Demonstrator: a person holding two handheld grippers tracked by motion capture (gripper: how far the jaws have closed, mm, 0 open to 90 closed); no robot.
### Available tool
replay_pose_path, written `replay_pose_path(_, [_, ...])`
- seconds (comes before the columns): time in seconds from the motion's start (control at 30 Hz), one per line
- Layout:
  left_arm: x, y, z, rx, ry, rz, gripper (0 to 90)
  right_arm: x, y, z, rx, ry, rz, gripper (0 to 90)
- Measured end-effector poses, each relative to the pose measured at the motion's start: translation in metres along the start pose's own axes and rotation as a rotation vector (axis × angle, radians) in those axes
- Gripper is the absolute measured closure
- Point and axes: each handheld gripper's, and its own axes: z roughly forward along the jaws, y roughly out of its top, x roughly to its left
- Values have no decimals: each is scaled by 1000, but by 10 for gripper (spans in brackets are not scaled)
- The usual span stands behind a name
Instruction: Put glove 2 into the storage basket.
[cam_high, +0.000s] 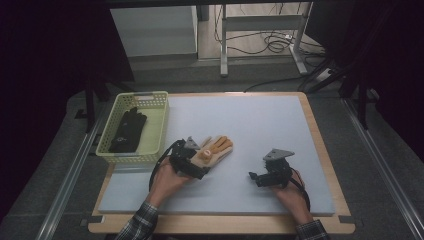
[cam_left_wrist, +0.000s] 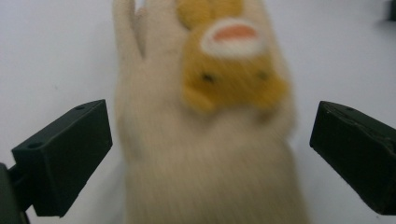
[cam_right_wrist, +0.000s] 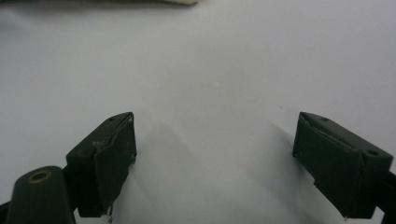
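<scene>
A cream knitted glove (cam_high: 218, 147) with an orange animal face on its back lies flat on the grey mat (cam_high: 260, 120), fingers pointing away to the right. My left gripper (cam_high: 201, 165) is at the glove's cuff. In the left gripper view its jaws stand wide apart, one on each side of the glove (cam_left_wrist: 205, 140), and neither pad presses on it, so my left gripper (cam_left_wrist: 210, 158) is open. My right gripper (cam_high: 253, 176) sits low over bare mat to the glove's right, pointing left. Its jaws are open with nothing between them (cam_right_wrist: 215, 154). A strip of the glove (cam_right_wrist: 177, 2) shows at the top edge.
A pale yellow-green mesh basket (cam_high: 142, 95) stands at the mat's left edge with a black glove (cam_high: 127, 130) lying in it. The mat rests on a wooden board (cam_high: 320, 145). Table legs and cables lie on the floor beyond.
</scene>
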Motion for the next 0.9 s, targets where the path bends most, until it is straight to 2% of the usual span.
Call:
replay_pose_path(0.1, [4, 8, 19, 58, 17, -10, 0, 0, 0, 0, -1, 0, 0, 131])
replay_pose_path(0.17, [6, 10, 27, 81, -4, -9, 21, 0, 0, 0, -1, 0, 0, 132])
replay_pose_path(0.23, [4, 12, 28, 89, 2, -4, 114, 0, 0, 0, -1, 0, 0, 132])
replay_pose_path(0.27, [3, 12, 26, 90, -2, -1, 114, 0, 0, 0, -1, 0, 0, 132])
replay_pose_path(0.43, [-2, 14, 19, 107, -6, 1, 418, 0, 0, 0, 0, -1, 0, 133])
replay_pose_path(0.53, [-4, 16, 17, 125, -1, -7, 555, 0, 0, 0, 0, -1, 0, 133])
replay_pose_path(0.7, [1, 19, 12, 105, -10, -27, 652, 0, 0, 0, 1, -2, -1, 133])
replay_pose_path(0.77, [4, 22, 7, 88, 8, -40, 680, 0, 0, 0, 1, -2, -1, 133])
replay_pose_path(0.8, [8, 27, -1, 63, 21, -43, 738, 0, 0, 0, 1, -2, -1, 133])
replay_pose_path(0.9, [13, 32, -10, 51, 23, -58, 744, 0, 0, 0, 1, -2, -1, 133])
